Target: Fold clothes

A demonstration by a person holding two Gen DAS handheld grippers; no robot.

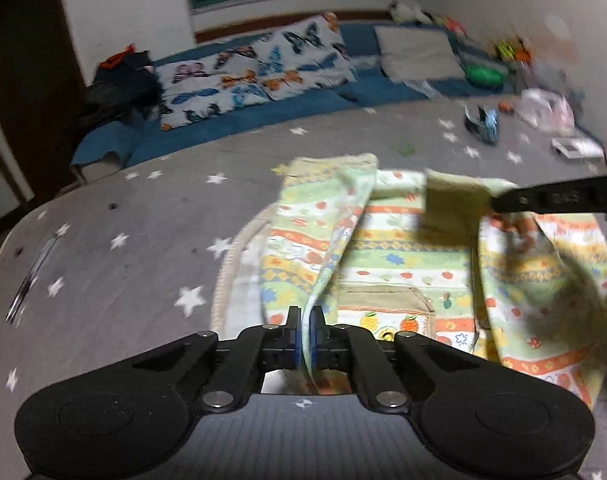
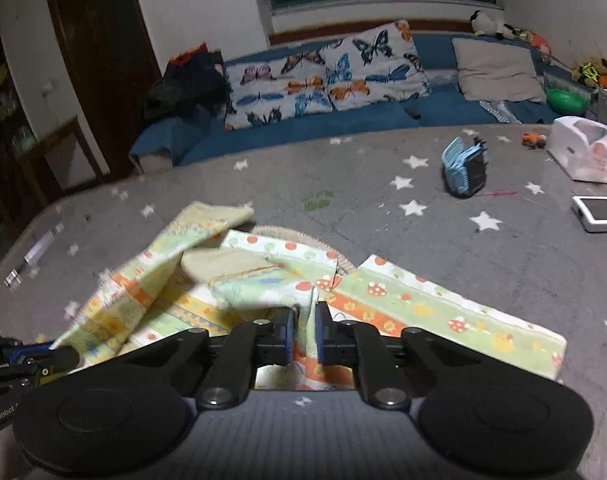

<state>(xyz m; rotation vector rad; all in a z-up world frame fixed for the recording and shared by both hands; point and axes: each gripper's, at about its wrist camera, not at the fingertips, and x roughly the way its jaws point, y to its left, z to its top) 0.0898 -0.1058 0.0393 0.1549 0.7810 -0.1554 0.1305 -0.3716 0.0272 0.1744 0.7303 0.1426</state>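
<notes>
Garment: a small patterned piece of clothing (image 1: pixel 403 256) in green, orange and yellow bands with fruit and mushroom prints, lying on the grey star-printed bed cover (image 1: pixel 123 240) toward the near edge of the bed; a beige pocket patch shows on its front.
Garment shape: partly folded — one side is lifted into a ridge that runs up from the left jaws, and a pale cuff end is raised at the far side.
Left gripper (image 1: pixel 305 340): jaws pressed together on a thin fold of the garment's fabric, which stands upright between the blue pads.
Right gripper (image 2: pixel 303 330): jaws pinching a bunched bit of the garment, with cloth filling the narrow gap between the pads; in the left wrist view its black finger reaches in from the right edge, at the pale cuff.
Under the garment: a white cloth with a ribbed beige edge (image 1: pixel 239 264) peeks out on the side toward the bed's left edge.
Bed, far side: butterfly-print pillows (image 2: pixel 323 76) and a plain grey pillow (image 2: pixel 495 68) on a blue sheet by the wall.
Bed, right side: a small blue toy-like object (image 2: pixel 465 170) — detail unclear — plus a white plastic bag (image 2: pixel 583 152) and a flat white device (image 2: pixel 599 212) near the right edge.
</notes>
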